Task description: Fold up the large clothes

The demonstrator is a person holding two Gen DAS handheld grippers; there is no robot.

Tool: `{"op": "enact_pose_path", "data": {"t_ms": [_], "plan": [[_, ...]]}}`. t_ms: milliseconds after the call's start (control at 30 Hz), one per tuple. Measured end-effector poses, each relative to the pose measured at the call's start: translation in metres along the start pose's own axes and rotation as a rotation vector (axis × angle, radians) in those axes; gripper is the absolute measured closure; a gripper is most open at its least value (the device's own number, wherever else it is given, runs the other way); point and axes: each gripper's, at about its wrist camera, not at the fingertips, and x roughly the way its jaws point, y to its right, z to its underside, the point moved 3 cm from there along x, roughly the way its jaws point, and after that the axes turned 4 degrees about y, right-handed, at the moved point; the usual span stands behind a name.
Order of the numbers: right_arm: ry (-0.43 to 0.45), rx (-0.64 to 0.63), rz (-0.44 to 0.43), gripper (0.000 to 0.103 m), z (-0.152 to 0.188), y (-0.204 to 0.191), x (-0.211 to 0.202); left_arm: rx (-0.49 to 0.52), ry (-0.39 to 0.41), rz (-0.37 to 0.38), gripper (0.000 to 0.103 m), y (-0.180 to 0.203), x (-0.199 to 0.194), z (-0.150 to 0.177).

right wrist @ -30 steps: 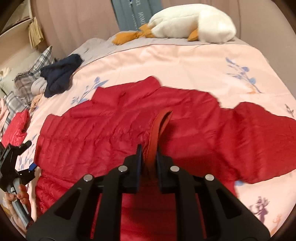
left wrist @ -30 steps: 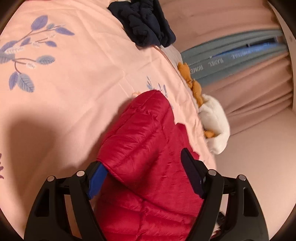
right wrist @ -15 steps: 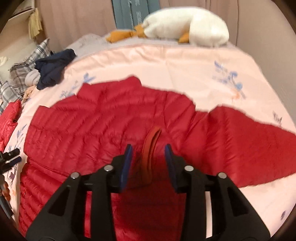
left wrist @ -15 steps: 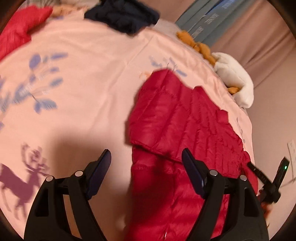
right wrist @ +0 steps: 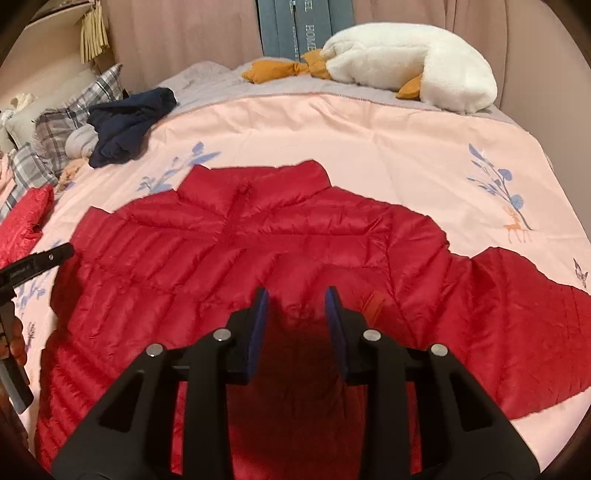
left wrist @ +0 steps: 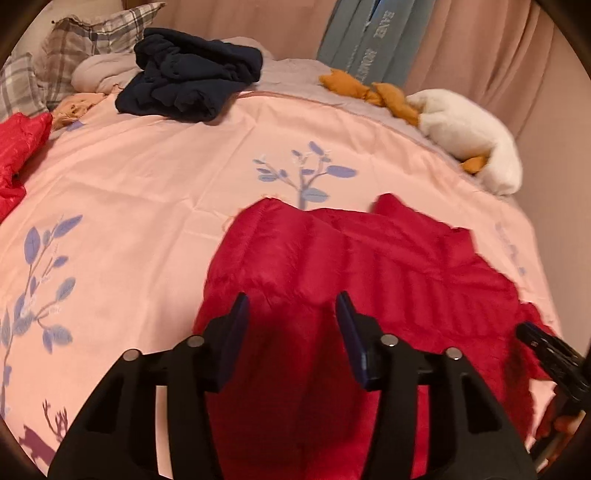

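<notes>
A red quilted puffer jacket (right wrist: 236, 258) lies spread flat on the pink bedspread (right wrist: 369, 140), collar toward the far side, one sleeve stretched out to the right (right wrist: 535, 314). In the left wrist view the jacket (left wrist: 351, 266) has its left side folded over the body. My left gripper (left wrist: 291, 314) is open and empty above the jacket's folded edge. My right gripper (right wrist: 295, 306) is open and empty above the jacket's middle, with an orange-red strap (right wrist: 373, 301) lying just right of it. The left gripper also shows at the right wrist view's left edge (right wrist: 33, 264).
A crumpled navy garment (left wrist: 188, 81) and plaid pillows (left wrist: 77, 40) lie at the bed's far left. Another red garment (left wrist: 18, 147) sits at the left edge. A white goose plush (right wrist: 406, 62) lies along the far side. Curtains and blue-grey boxes (right wrist: 295, 26) stand behind.
My right gripper opened and let go of the orange-red strap, which now lies on the jacket. My left gripper swung away from the sleeve, now folded over the body.
</notes>
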Motion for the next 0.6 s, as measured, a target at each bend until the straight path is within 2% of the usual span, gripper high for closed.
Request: {"op": "enact_pose_path", "data": {"t_ms": [167,300,400,600], "plan": [[-0.067,0.009,0.008,0.071,0.012,0.007,0.028,-0.041,-0.095,-0.011,0.053,-0.014,0.032,0.007],[-0.089,0.004,0.003,0.07,0.019,0.007,0.039,-0.011,-0.097,-0.019,0.053,-0.013,0.035,0.011],[-0.078,0.031,0.001,0.069,0.014,0.009,0.029,0.004,-0.073,-0.04,0.053,-0.009,0.023,0.009],[0.011,0.003,-0.05,0.064,0.02,0.002,-0.024,0.127,-0.021,0.015,0.053,0.014,-0.026,0.03]]}}
